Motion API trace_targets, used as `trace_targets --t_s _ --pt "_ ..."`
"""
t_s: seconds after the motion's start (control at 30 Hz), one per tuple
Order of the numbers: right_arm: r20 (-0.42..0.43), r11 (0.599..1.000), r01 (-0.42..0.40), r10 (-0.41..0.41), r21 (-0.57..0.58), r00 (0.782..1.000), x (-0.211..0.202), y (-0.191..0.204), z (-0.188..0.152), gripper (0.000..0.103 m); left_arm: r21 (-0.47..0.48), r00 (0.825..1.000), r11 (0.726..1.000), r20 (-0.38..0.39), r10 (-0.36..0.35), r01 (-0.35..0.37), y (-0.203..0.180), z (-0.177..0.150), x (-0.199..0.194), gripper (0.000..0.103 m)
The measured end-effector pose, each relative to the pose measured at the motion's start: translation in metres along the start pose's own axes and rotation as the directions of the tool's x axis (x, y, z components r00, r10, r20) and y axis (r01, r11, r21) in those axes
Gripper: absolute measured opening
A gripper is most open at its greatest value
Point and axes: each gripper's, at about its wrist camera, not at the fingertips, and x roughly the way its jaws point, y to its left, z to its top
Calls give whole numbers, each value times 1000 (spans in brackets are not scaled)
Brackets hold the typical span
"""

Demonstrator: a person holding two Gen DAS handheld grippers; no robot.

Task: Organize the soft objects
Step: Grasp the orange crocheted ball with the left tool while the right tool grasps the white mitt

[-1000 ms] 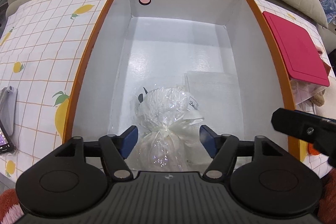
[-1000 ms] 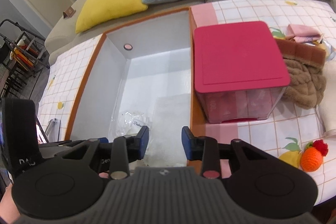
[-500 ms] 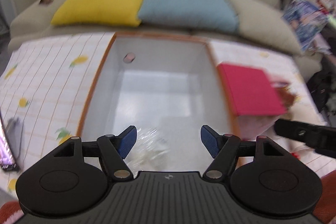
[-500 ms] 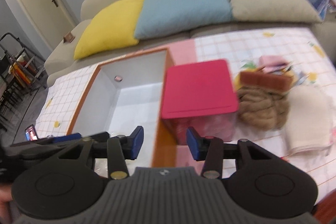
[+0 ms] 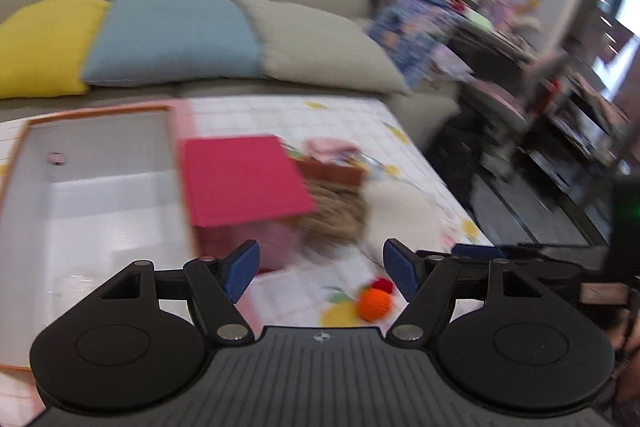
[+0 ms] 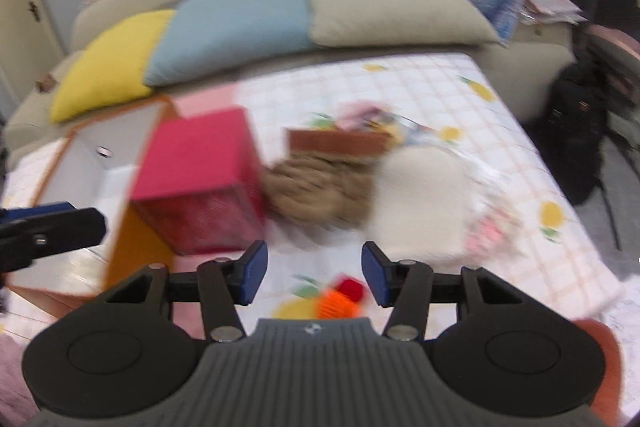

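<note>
My left gripper [image 5: 320, 273] is open and holds nothing; it hangs above the table just right of the orange-rimmed white box [image 5: 100, 187]. My right gripper [image 6: 314, 277] has its jaws opening, with nothing between them. An orange knitted toy with a red tip [image 6: 340, 301] lies on the cloth just below both grippers, and shows as the orange toy [image 5: 374, 301] in the left wrist view. Further back lie a brown fuzzy soft item [image 6: 320, 187], a cream folded cloth [image 6: 420, 203] and pink soft things [image 6: 492, 231]. Both views are blurred.
A pink-lidded clear bin [image 5: 240, 187] stands against the box's right wall. The table carries a lemon-print cloth [image 6: 440, 95]. A sofa with yellow, blue and beige cushions [image 6: 240, 27] runs along the far edge. Cluttered shelves [image 5: 560, 107] and a black bag [image 6: 572, 115] stand at right.
Both grippers have swung right, away from the white box and the plastic-wrapped item lying in it, toward the soft things by the bin. The right gripper's jaws have widened.
</note>
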Motion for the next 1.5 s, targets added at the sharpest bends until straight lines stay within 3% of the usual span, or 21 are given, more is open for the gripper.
trace_targets --t_s 0.17,0.37,0.6,0.7,0.8,0.9,1.0,1.1,1.23,1.3,1.37,1.43,1.47,1.5 --pt "-69 996 93 -93 -5 993 8 -31 -19 52 60 991 995 -113 -76 83 -28 -12 41 83" --pt "-118 994 99 -93 43 989 15 -54 -30 52 176 976 977 -203 -81 118 -51 -30 93 80" --pt "-133 989 113 -100 94 986 30 -68 -30 48 183 960 977 -276 -53 107 -55 -43 133 76" --pt "-117 987 114 -101 111 988 35 -70 -25 55 165 952 982 -304 -38 92 -56 -45 148 76" --pt "-84 987 131 -123 92 989 41 -68 -19 67 168 943 983 -332 -10 69 -58 -47 159 68" --pt "-48 985 170 -168 42 985 53 -64 -12 71 168 940 985 -342 21 39 -58 -49 166 58" --pt "-105 986 155 -148 62 983 73 -68 -7 75 163 938 986 -346 14 46 -55 -49 166 47" --pt "-138 983 149 -134 110 981 87 -75 -5 76 173 943 984 -332 21 39 -56 -48 164 45" --pt "-84 976 163 -152 142 985 96 -79 1 79 124 955 992 -296 6 32 -50 -42 155 45" --pt "-95 976 196 -187 98 978 106 -76 3 74 121 958 992 -286 16 19 -49 -38 151 45" --pt "-133 979 187 -175 86 976 114 -75 1 52 112 962 994 -273 18 13 -45 -35 146 45" --pt "-141 980 190 -180 62 973 115 -71 -1 43 99 964 995 -265 20 6 -42 -32 141 45" --pt "-130 980 195 -188 43 974 112 -68 -2 26 93 965 996 -261 23 2 -40 -31 139 45" --pt "-121 979 203 -199 22 973 109 -64 -3 21 89 965 996 -260 27 -4 -38 -31 137 45"
